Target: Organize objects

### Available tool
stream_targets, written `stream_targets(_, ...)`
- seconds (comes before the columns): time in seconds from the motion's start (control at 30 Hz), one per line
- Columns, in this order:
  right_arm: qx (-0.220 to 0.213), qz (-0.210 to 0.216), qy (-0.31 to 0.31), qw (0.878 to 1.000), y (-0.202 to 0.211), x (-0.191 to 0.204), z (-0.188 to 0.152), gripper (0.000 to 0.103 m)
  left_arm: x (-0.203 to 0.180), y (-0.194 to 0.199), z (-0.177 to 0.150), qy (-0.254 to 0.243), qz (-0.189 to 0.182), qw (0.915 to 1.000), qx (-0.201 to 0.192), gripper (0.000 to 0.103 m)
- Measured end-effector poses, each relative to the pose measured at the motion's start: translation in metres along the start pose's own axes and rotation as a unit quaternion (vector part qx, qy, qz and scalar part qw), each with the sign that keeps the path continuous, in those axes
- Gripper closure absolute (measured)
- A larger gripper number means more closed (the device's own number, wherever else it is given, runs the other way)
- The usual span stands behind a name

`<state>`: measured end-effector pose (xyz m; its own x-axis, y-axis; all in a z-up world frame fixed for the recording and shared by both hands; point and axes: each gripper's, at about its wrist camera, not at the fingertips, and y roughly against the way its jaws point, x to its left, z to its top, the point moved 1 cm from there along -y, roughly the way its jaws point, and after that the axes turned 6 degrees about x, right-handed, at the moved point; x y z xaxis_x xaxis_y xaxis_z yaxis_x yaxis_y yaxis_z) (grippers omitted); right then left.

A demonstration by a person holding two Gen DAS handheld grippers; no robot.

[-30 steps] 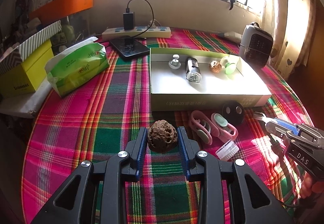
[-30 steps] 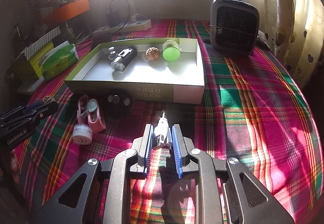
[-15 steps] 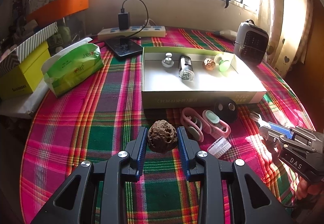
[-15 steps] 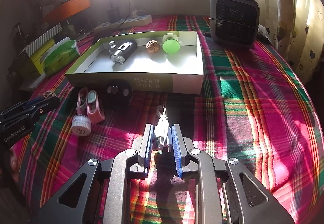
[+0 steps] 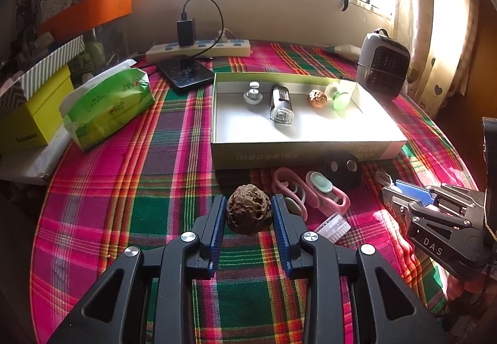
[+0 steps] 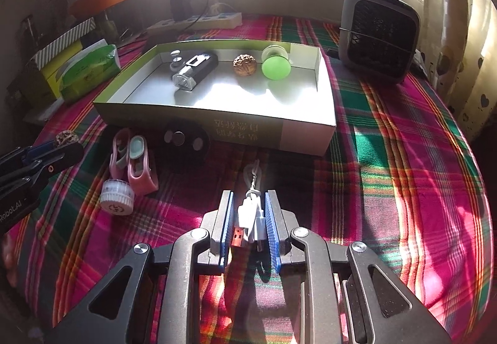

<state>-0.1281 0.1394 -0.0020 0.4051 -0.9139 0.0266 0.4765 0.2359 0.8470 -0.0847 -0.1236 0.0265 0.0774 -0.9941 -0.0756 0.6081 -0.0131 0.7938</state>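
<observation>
Ribbed blue fingers (image 5: pixel 277 221) around wrinkled walnut (image 5: pixel 248 213)

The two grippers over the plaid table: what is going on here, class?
A person is tidying small objects into an open box on the plaid table. The left gripper is clamped on a dark walnut, and the right gripper is clamped on a bundled white USB cable. Both are short of the box. A weight, a silver-and-black gadget, another walnut and a green suction knob already lie inside. Pink clips, a black disc and a white cap remain outside.
</observation>
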Motion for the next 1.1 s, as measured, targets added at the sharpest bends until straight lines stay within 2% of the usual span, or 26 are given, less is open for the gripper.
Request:
stream_targets(0.1, -0.003, -0.004, 0.001, 1.000, 0.000, 0.000, 0.000, 0.081, -0.008, -0.001, 0.002, -0.001, 0.000, 1.0000, 0.000, 0.075)
stream_targets(0.33, 0.000, -0.006, 0.001, 1.000, 0.001, 0.001, 0.000, 0.085, 0.026, -0.009, 0.018, -0.004, -0.005, 1.0000, 0.001, 0.075)
stream_targets(0.57, -0.012, 0.009, -0.012, 1.000, 0.010, -0.001, 0.000, 0.085, 0.012, -0.002, 0.012, -0.007, -0.008, 0.9999, 0.000, 0.075)
stream_targets(0.8, -0.020, 0.026, -0.016, 0.999, 0.019, 0.001, 0.001, 0.085, 0.027, 0.002, 0.016, -0.011, -0.013, 0.9998, -0.005, 0.075)
stream_targets(0.9, -0.026, 0.030, -0.016, 0.999, 0.024, 0.001, 0.004, 0.086, 0.011, 0.003, 0.018, -0.011, -0.017, 0.9998, -0.005, 0.075)
stream_targets(1.1, -0.035, 0.040, -0.018, 0.998, 0.030, 0.003, 0.009, 0.086, 0.127, 0.002, 0.032, -0.011, -0.024, 0.9996, -0.003, 0.075)
